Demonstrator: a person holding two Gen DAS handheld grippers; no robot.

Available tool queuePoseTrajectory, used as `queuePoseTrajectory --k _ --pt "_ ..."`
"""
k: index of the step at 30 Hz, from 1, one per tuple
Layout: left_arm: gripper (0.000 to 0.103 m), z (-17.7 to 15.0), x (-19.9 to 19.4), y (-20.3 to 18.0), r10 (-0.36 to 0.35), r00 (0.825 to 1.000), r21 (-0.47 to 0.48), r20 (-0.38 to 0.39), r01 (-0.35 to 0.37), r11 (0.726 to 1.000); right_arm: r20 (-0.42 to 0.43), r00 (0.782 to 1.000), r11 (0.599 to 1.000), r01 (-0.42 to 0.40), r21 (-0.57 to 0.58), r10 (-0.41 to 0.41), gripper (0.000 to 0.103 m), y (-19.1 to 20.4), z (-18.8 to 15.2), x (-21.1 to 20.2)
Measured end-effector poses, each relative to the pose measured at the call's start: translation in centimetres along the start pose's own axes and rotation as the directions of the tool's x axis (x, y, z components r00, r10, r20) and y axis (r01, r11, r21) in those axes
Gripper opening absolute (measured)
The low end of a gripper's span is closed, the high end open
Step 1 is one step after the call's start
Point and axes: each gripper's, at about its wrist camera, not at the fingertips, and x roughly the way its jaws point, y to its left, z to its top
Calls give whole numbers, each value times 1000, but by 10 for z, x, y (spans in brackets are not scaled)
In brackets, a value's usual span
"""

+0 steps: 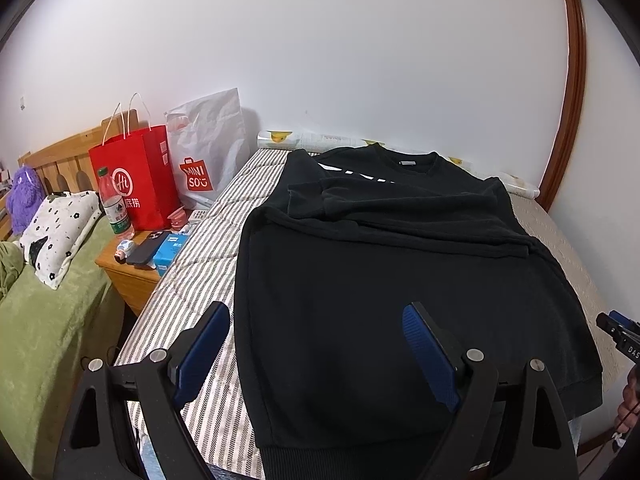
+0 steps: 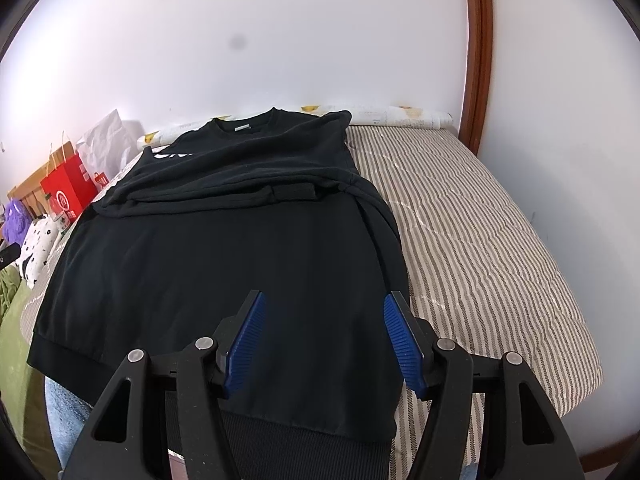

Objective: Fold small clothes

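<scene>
A black sweatshirt [image 1: 400,280] lies flat on the striped mattress [image 1: 192,264], collar far, ribbed hem near me. Both sleeves are folded across its chest. It also shows in the right wrist view [image 2: 224,248]. My left gripper [image 1: 316,316] is open and empty, above the sweatshirt's near left edge. My right gripper [image 2: 322,304] is open and empty, above the near right part of the sweatshirt close to the hem. The right gripper's tip shows at the left wrist view's right edge [image 1: 618,330].
A wooden nightstand [image 1: 128,276] left of the mattress holds a water bottle [image 1: 114,204], a phone, a tissue pack, a red bag [image 1: 136,176] and a white bag [image 1: 208,152]. A green-covered bed [image 1: 44,320] lies farther left. The white wall [image 2: 320,40] is behind.
</scene>
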Motion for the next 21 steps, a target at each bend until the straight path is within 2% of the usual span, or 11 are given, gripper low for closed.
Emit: queuePoseTrajectory --k 21 --pt "88 -3 0 3 -30 999 29 -13 30 999 5 1000 1000 17 -15 -17 61 1 -4 -6"
